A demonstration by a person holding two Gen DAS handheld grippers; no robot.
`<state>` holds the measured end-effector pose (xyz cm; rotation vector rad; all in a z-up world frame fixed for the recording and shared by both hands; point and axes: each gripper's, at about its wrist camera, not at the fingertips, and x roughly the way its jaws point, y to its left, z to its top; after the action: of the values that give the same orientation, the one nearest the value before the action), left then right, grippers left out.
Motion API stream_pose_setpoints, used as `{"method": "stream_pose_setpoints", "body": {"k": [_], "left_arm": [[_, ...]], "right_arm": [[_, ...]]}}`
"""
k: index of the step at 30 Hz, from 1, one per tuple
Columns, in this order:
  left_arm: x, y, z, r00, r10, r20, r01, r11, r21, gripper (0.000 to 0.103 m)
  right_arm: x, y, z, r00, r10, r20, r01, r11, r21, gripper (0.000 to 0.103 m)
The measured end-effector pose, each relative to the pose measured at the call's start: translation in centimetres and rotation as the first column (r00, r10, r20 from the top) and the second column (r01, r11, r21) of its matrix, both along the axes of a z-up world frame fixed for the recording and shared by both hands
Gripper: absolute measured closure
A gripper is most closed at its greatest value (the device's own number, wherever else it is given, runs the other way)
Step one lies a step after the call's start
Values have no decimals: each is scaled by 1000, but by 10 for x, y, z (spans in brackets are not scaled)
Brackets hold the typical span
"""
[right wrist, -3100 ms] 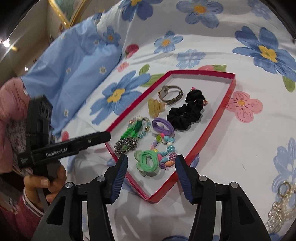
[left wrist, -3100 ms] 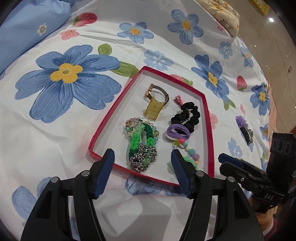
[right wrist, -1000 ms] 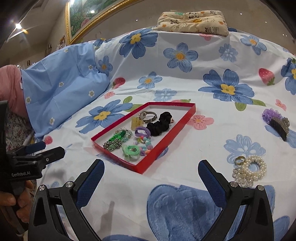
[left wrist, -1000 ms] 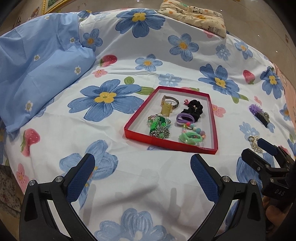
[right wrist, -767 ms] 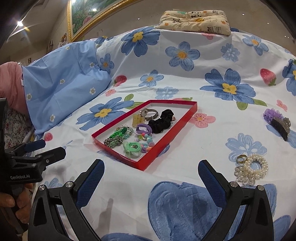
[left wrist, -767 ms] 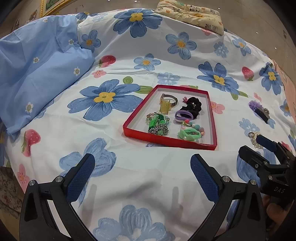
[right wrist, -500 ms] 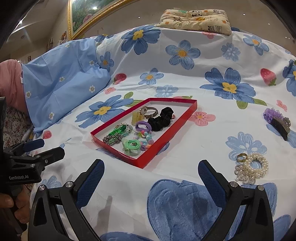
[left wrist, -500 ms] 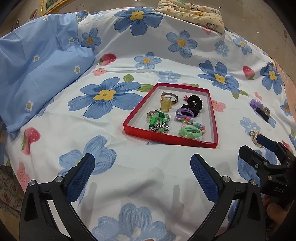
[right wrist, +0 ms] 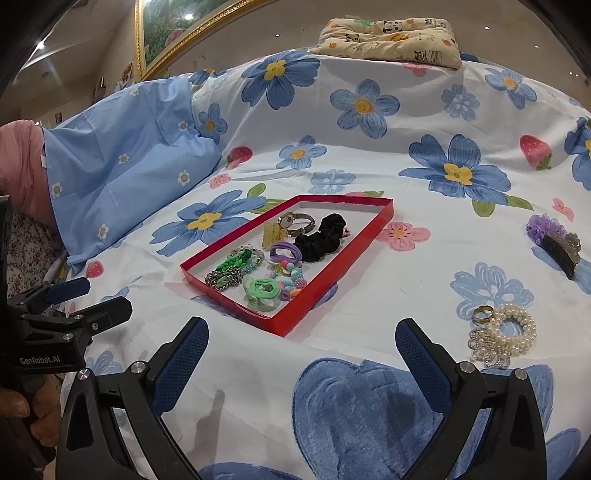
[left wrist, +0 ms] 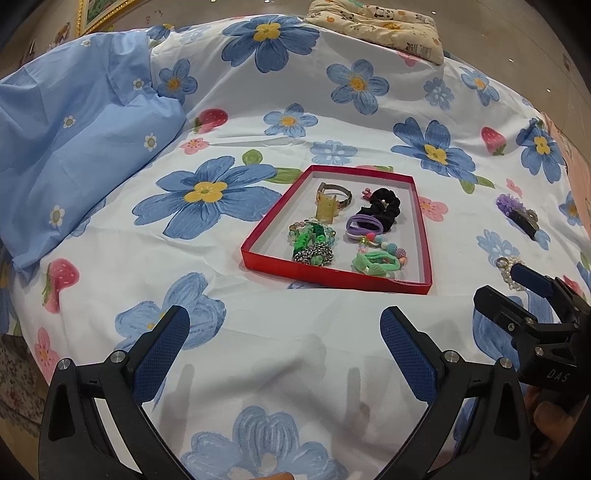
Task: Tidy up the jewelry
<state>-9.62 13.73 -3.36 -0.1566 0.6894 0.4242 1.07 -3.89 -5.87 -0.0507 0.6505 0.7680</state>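
A shallow red tray (left wrist: 334, 276) (right wrist: 334, 250) lies on the flowered bedsheet. Inside it are a watch (left wrist: 334, 192), a yellow clip (right wrist: 272, 232), a black scrunchie (left wrist: 384, 205) (right wrist: 321, 238), a purple hair tie (right wrist: 284, 253), green bracelets with a chain (left wrist: 312, 247) and a green hair tie with beads (right wrist: 264, 290). Outside, to the right, lie a pearl bracelet (right wrist: 511, 326) with a gold ring (right wrist: 482, 314) and a brooch, and a purple-flowered hair clip (right wrist: 554, 243) (left wrist: 517, 216). My left gripper (left wrist: 284, 345) and my right gripper (right wrist: 301, 350) are both open and empty, well short of the tray.
A light blue pillow (left wrist: 74, 129) rises at the left. A folded panda-print cloth (right wrist: 391, 37) sits at the bed's far edge. A hand (right wrist: 22, 417) holds the left gripper's handle at the lower left of the right wrist view. A framed picture (right wrist: 173, 26) hangs behind.
Both grippers pulled back from the tray and opened wide since three seconds ago. Over the last second they have drifted only slightly, and the jewelry has not moved.
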Motion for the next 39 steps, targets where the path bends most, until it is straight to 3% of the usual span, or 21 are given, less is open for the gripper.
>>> {"method": "stream_pose_setpoints", "body": {"k": [39], "left_arm": [[3, 1, -3, 1000, -12, -10, 13, 1000, 8, 0]], "right_arm": [[-8, 6, 5, 1000, 14, 6, -15, 1000, 6, 1]]}}
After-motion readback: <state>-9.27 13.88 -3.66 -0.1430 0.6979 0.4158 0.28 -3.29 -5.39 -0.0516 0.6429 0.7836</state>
